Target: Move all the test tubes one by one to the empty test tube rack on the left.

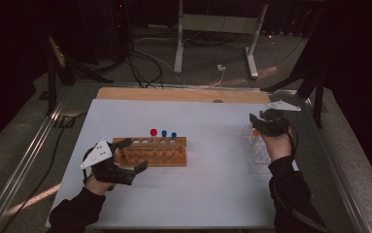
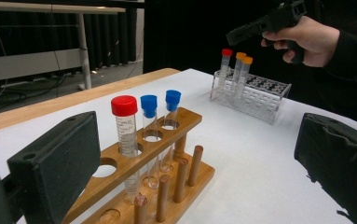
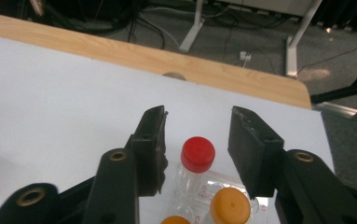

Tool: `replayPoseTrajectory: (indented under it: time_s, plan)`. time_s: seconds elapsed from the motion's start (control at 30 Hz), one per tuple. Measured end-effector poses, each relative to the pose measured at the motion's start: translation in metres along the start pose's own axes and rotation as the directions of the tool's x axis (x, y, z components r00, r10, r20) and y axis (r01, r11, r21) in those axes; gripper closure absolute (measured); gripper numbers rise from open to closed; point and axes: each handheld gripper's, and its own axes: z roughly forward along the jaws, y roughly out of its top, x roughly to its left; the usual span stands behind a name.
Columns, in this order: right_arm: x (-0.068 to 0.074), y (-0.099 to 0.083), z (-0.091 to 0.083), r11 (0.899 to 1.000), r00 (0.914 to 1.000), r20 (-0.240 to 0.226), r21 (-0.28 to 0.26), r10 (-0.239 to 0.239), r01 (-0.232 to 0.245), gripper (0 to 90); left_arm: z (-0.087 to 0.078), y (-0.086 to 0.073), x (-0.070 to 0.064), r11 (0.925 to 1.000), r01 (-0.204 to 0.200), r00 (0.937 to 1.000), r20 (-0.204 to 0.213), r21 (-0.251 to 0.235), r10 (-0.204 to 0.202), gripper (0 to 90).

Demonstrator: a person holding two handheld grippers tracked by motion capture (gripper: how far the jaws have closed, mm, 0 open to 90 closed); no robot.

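Red-capped tube is sitting lower center in the right gripper view, between the spread jaws of the right gripper, untouched, in the clear rack at the high view's right. Left gripper is gaping, empty, framing the wooden rack centrally.

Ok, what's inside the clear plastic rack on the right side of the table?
The clear rack holds three capped tubes: a red-capped tube and two orange-capped tubes, upright at one end. Their lower ends are blurred behind the rack's walls.
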Motion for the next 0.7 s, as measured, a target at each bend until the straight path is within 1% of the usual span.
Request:
replayPoseTrajectory:
  time_s: [0.13,0.2,0.37,0.47,0.57,0.67,0.7]
  plan:
    - [-0.004,-0.002,0.006,0.999,0.9998,-0.015,0.035,0.012,-0.012,57.9,0.000,0.000,0.000,1.0000,0.003,1.0000,0.001,0.000,-0.003,1.3]
    - [-0.004,-0.003,0.009,0.999,0.9996,-0.026,0.054,0.008,-0.006,60.0,0.000,0.000,0.001,1.0000,0.002,1.0000,0.001,0.002,-0.002,1.3]
    - [-0.005,-0.004,0.015,0.996,0.9997,-0.025,0.087,-0.003,0.005,66.1,0.001,-0.001,0.000,1.0000,0.001,1.0000,0.003,0.004,-0.001,1.3]
    - [-0.007,-0.005,0.019,0.994,0.9997,-0.026,0.105,0.000,0.003,68.4,0.001,-0.001,0.000,1.0000,-0.001,1.0000,0.003,0.006,0.001,1.3]
    - [-0.008,-0.005,0.021,0.994,0.9994,-0.033,0.113,0.009,-0.005,69.0,0.001,-0.001,0.000,1.0000,-0.001,1.0000,0.005,0.008,0.001,1.3]
    - [-0.008,-0.004,0.020,0.994,0.9992,-0.039,0.106,0.008,-0.004,69.7,0.001,-0.001,0.000,1.0000,0.000,1.0000,0.006,0.009,0.000,1.3]
    - [-0.007,-0.003,0.019,0.995,0.9994,-0.035,0.098,0.007,-0.004,69.8,0.001,-0.001,0.001,1.0000,0.001,1.0000,0.006,0.008,-0.002,1.3]
